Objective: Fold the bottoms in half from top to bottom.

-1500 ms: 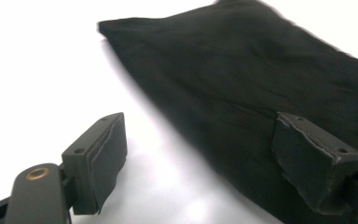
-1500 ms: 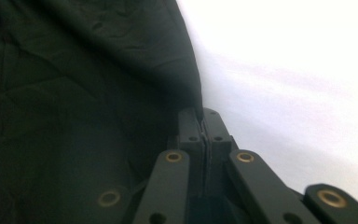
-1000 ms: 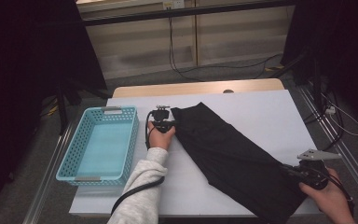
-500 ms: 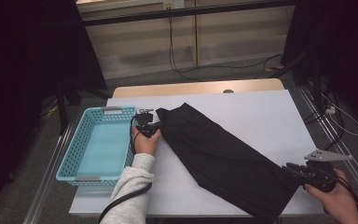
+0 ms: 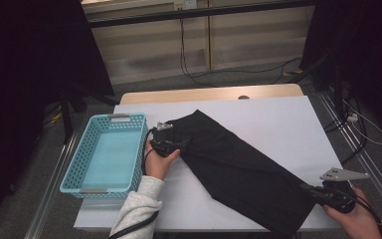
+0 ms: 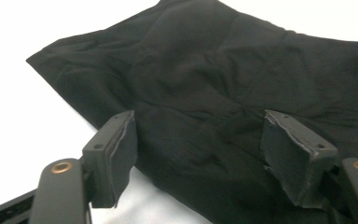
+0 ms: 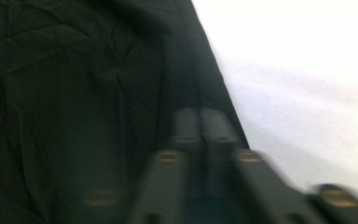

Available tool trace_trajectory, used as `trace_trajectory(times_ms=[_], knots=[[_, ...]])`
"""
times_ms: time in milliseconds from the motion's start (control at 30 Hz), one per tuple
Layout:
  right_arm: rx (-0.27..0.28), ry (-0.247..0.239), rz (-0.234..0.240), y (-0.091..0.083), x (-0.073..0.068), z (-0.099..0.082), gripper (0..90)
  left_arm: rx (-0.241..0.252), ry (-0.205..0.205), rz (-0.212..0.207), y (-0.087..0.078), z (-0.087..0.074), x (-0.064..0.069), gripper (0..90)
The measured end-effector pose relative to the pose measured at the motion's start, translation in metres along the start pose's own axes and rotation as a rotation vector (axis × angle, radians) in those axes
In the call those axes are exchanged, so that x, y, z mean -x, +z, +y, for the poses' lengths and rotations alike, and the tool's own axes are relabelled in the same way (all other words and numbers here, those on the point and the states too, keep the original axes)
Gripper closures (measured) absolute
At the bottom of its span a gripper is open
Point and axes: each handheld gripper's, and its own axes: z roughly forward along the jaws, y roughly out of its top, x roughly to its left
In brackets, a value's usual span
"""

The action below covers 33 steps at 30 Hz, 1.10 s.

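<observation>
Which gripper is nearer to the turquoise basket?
Left. The left gripper is just beside the turquoise basket, at the near end of the black cloth. The right gripper is at the cloth's far corner, across the table.

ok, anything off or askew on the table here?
Mostly fine. The black cloth lies diagonally across the white table, wrinkled, its near end reaching the front edge by the right claw, which is shut on it. The left claw has just opened over the far end. The blue basket sits straight. No damage.

High cam overlooks table (image 5: 278, 124) (claw cams close-up).
</observation>
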Motion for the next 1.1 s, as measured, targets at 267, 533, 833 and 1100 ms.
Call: trace_trajectory(times_ms=[267, 533, 833, 1100], knots=[[0.066, 0.051, -0.1, -0.017, 0.01, -0.002, 80.6, -0.024, 0.031, -0.039, 0.003, 0.001, 0.009, 25.1], [0.002, -0.123, -0.103, 0.004, -0.027, 0.007, 72.7, -0.038, 0.051, -0.053, 0.004, 0.0, 0.014, 21.8], [0.014, 0.014, -0.219, -0.01, 0.006, -0.004, 82.3, -0.042, 0.048, -0.058, 0.003, -0.002, 0.012, 21.8], [0.059, 0.001, -0.143, -0.013, -0.008, 0.007, 77.3, -0.038, 0.046, -0.066, 0.002, -0.002, 0.012, 21.3]])
